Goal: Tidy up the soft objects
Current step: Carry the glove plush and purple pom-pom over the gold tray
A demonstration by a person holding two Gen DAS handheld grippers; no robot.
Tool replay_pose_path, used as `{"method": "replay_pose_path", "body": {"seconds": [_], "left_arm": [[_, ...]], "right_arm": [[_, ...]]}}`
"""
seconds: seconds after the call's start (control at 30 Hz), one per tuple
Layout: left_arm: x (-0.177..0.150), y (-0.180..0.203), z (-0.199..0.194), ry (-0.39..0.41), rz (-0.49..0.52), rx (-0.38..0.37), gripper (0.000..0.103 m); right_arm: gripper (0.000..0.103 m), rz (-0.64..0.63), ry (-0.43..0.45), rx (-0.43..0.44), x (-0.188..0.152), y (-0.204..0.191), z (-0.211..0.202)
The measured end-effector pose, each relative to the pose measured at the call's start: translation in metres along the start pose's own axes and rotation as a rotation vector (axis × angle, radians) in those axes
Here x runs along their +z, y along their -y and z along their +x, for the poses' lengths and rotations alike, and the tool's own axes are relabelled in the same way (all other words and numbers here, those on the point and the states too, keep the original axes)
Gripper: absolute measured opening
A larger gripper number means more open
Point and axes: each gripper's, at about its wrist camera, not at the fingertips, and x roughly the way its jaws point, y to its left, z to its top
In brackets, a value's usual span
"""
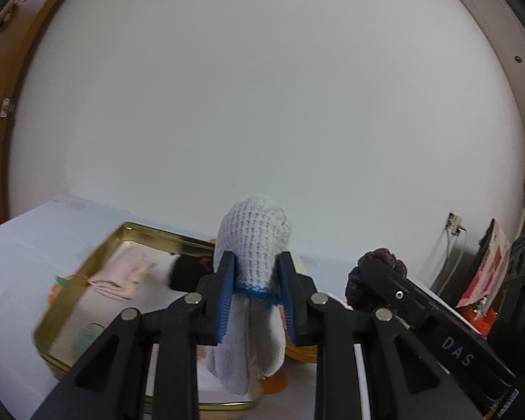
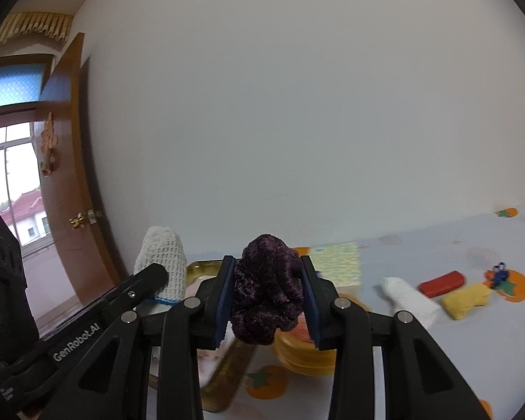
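Left gripper: jaws clamped on a white knitted glove, held above the gold tin. Right gripper: jaws clamped on a purple scrunchie, held above the worktop.

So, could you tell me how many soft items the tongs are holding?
2: a white knitted glove with blue cuff in the left tongs, a dark purple velvet scrunchie in the right tongs.

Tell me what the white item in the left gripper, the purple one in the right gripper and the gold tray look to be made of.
White glove: knitted yarn, probably cotton; ribbed stitches and a blue hem show.
Purple scrunchie: plush fabric, perhaps velvet or chenille; gathered folds with a slight sheen.
Gold tray: seemingly thin metal; its shiny rim reflects light.
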Motion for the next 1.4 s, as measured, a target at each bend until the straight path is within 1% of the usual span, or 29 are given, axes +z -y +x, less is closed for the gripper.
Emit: {"method": "replay_pose_path", "body": {"seconds": [0.23,0.4,0.5,0.83,1.1,1.23,1.4], "left_arm": [[0.004,-0.032,0.001,-0.017,-0.013,0.082,0.023],[0.005,-0.048,0.004,-0.025,-0.015,0.136,0.023],[0.005,-0.056,0.006,-0.035,-0.020,0.154,0.023],[0.007,-0.069,0.021,-0.078,-0.012,0.215,0.023],[0.001,-0.079,0.029,-0.120,-0.005,0.306,0.023],[-0.002,-0.084,0.035,-0.137,-0.003,0.326,0.023],[-0.004,-0.085,0.040,-0.152,0.010,0.343,0.023]], "right_arm": [[0.039,-0.018,0.007,0.045,0.001,-0.024,0.017],[0.039,-0.027,-0.019,0.054,-0.005,-0.035,0.033],[0.039,-0.016,-0.032,0.062,-0.004,-0.037,0.040],[0.039,-0.014,-0.052,0.071,-0.002,-0.052,0.070],[0.039,-0.027,-0.099,0.058,-0.008,-0.055,0.096],[0.039,-0.031,-0.134,0.046,-0.011,-0.057,0.108],[0.039,-0.043,-0.158,0.041,-0.015,-0.057,0.112]]}}
